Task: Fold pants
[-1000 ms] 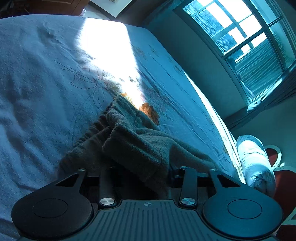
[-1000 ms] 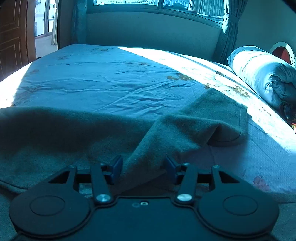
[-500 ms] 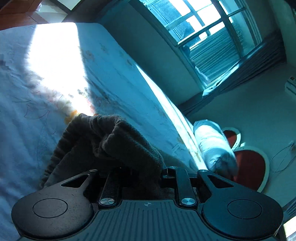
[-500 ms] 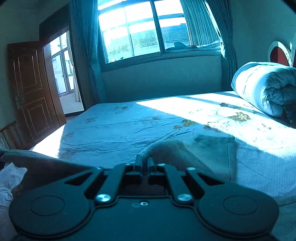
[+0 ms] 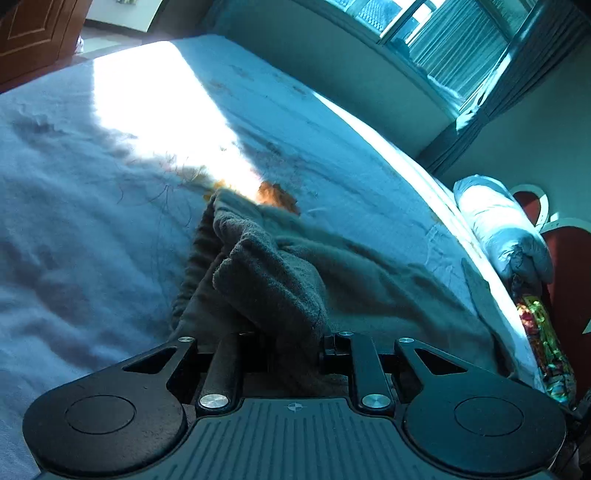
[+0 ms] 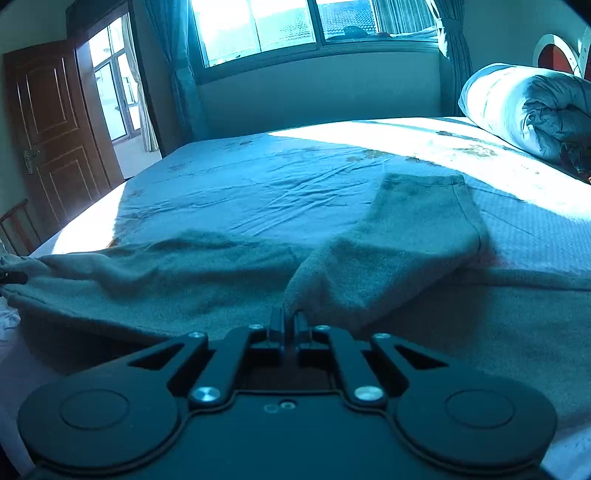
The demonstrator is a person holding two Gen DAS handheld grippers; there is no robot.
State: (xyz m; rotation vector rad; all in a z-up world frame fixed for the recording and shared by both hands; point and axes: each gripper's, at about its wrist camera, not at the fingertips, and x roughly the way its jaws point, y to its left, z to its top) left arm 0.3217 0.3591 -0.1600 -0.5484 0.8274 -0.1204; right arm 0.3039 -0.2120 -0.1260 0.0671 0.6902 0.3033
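Grey fleece pants (image 6: 207, 273) lie spread across a light blue bed (image 6: 280, 184). In the right wrist view one leg (image 6: 417, 229) stretches away to the right, its hem flat on the sheet. My right gripper (image 6: 288, 317) is shut on a pinched fold of the pants. In the left wrist view the bunched waist end of the pants (image 5: 273, 280) fills the space between the fingers of my left gripper (image 5: 286, 343), which is shut on that thick wad of cloth. The fingertips are hidden by the fabric.
A rolled white quilt (image 6: 528, 107) lies at the head of the bed, also in the left wrist view (image 5: 506, 229). A window (image 6: 310, 26) spans the far wall and a brown door (image 6: 55, 129) stands at left. Bright sun patches cross the sheet (image 5: 155, 110).
My right gripper closed on a pants fold, lifted, then came down lower with the leg laid out. My left gripper raised the waist bunch and tilted back toward the bed, still holding it.
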